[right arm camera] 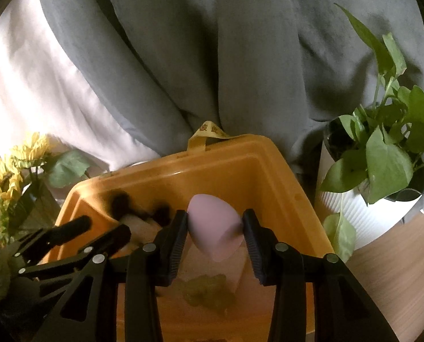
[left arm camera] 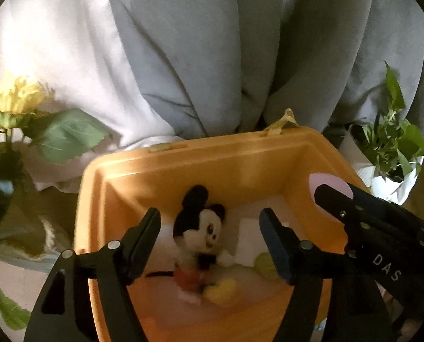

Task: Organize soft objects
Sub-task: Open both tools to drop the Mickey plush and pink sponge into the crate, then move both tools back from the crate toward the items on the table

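Flanking orange bin (right arm camera: 272, 176) — grey curtain (right arm camera: 240, 57), potted plant (right arm camera: 383, 165), wood floor (right arm camera: 397, 270).

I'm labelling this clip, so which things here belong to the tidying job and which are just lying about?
Job: orange bin; pink sponge in the right gripper; mouse plush under the open left gripper; green soft item.

Lying about: sunflowers; potted plant; grey curtain.

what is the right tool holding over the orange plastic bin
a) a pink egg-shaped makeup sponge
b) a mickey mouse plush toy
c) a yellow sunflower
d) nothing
a: in the right wrist view, the right tool is closed on a pink egg-shaped makeup sponge above the orange plastic bin; the black, white and red mouse plush toy lies inside the bin.
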`<state>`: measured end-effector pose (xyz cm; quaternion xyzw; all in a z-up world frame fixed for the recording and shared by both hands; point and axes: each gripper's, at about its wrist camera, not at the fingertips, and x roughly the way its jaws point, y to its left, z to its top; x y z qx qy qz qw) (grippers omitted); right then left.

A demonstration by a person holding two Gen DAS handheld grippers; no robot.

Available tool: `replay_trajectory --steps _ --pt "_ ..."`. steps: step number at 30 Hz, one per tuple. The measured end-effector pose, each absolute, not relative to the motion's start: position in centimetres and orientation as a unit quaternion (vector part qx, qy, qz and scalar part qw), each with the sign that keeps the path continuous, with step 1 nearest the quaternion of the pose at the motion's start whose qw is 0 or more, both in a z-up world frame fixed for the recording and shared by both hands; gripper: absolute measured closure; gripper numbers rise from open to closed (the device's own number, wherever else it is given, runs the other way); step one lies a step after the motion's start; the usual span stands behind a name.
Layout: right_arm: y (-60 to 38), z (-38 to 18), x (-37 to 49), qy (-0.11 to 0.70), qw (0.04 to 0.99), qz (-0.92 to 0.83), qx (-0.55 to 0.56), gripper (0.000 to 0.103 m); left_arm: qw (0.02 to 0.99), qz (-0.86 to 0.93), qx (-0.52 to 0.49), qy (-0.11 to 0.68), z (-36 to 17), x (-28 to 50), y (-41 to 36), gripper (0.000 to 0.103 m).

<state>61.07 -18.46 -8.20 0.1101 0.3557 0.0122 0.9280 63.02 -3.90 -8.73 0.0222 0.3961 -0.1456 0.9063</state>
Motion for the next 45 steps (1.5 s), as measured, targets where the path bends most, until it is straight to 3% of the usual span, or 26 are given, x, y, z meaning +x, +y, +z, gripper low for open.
replay_trajectory --steps 2,10,23,45 --pt "-18.6 -8.2 61.1 0.358 0.927 0.012 0.114 0.055 0.910 -0.137 0.021 0.391 -8.3 62.7 -3.6 0.032" --pt "-18.7 -7.4 60.1 0.349 0.930 0.011 0.113 0.055 0.924 -0.119 0.029 0.363 -6.4 60.9 -3.0 0.031" --pt "-18.8 -4.4 55.6 0.319 0.942 0.000 0.110 0.055 0.939 -0.103 0.022 0.326 -3.7 56.2 -2.1 0.017" --pt "-17.3 -2.0 45.3 0.298 0.947 -0.026 0.114 0.054 0.950 -0.113 0.027 0.291 -0.6 46.7 0.3 0.017"
